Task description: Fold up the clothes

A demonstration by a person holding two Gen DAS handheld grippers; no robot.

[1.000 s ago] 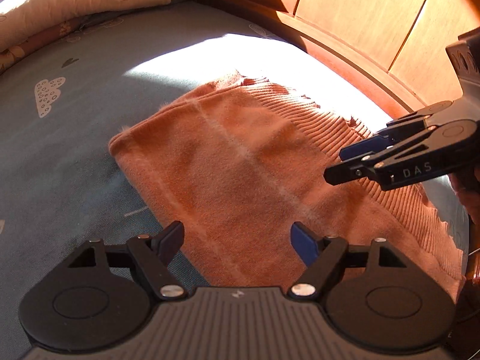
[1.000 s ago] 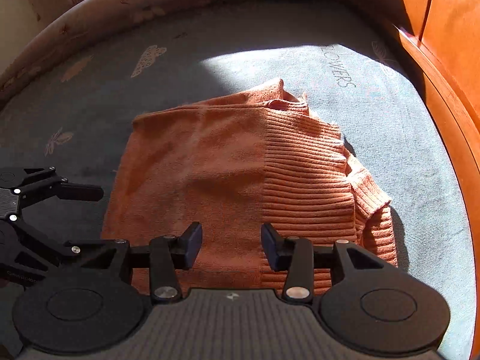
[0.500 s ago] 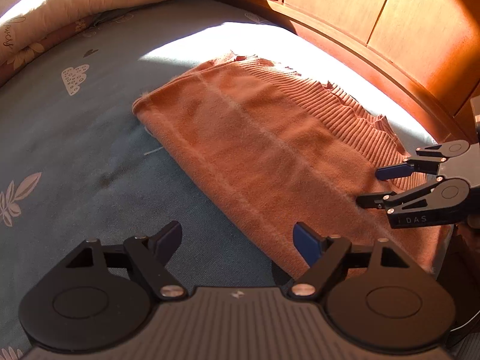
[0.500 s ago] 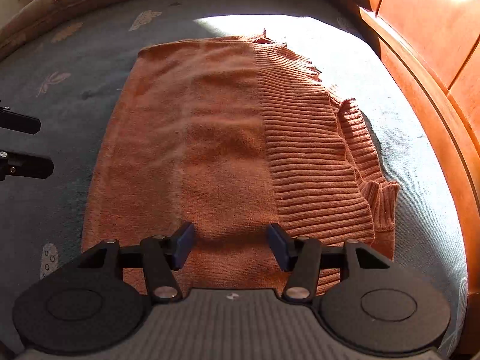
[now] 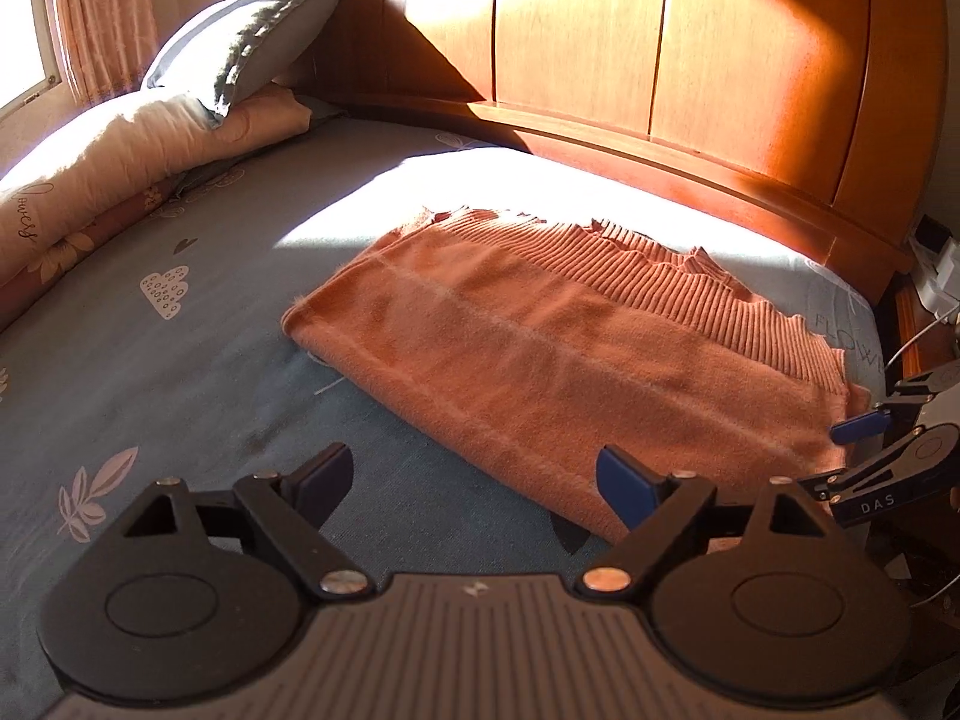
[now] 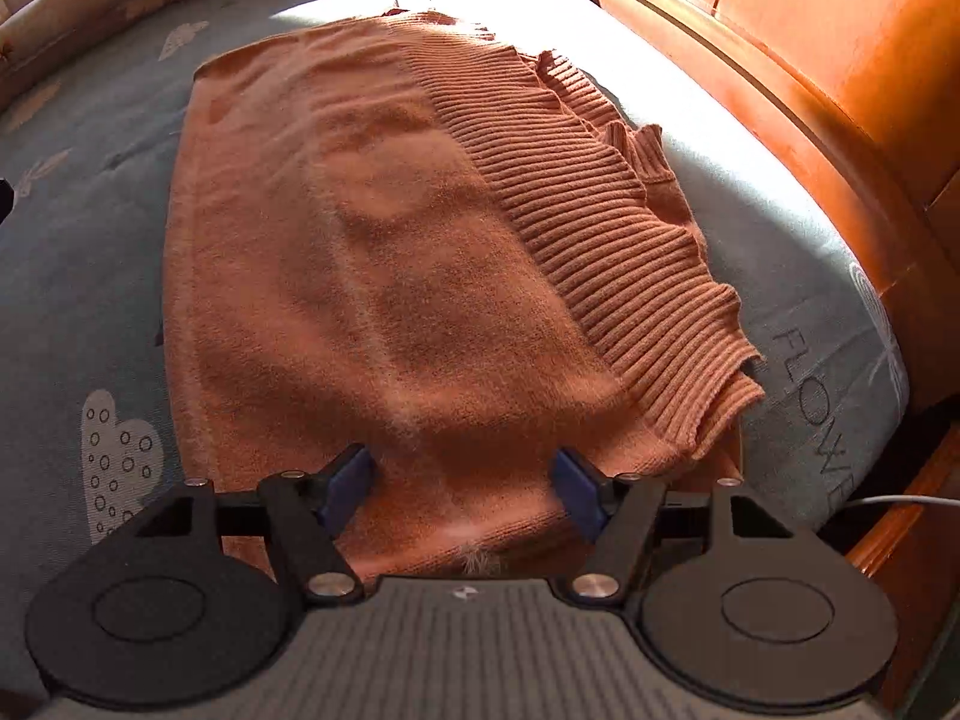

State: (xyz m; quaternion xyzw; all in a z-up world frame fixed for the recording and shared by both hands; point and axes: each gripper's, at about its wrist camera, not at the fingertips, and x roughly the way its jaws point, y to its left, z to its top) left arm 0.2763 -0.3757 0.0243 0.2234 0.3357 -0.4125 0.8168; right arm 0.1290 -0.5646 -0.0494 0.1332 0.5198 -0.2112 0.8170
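Observation:
An orange knit sweater [image 5: 540,336] lies folded flat on the grey-blue bedsheet [image 5: 180,372], its ribbed part toward the wooden headboard. My left gripper [image 5: 474,480] hovers open over the sheet beside the sweater's long near edge, with nothing between its fingers. At the right edge of the left wrist view my right gripper [image 5: 840,456] stands open at the sweater's end. In the right wrist view the sweater [image 6: 384,252] fills the middle, and the right gripper [image 6: 462,474] is open with its blue pads on either side of the sweater's near end.
A wooden headboard [image 5: 690,60] runs along the far side. A grey pillow [image 5: 240,42] and a rolled quilt [image 5: 120,150] lie at the left. Cables and white plugs [image 5: 942,282] sit by the bed's right corner. Bare bedsheet [image 6: 72,276] stretches left of the sweater.
Both grippers have pulled back from over the sweater. The left one now sits beside its long edge, the right one at its near end. The sweater lies unmoved.

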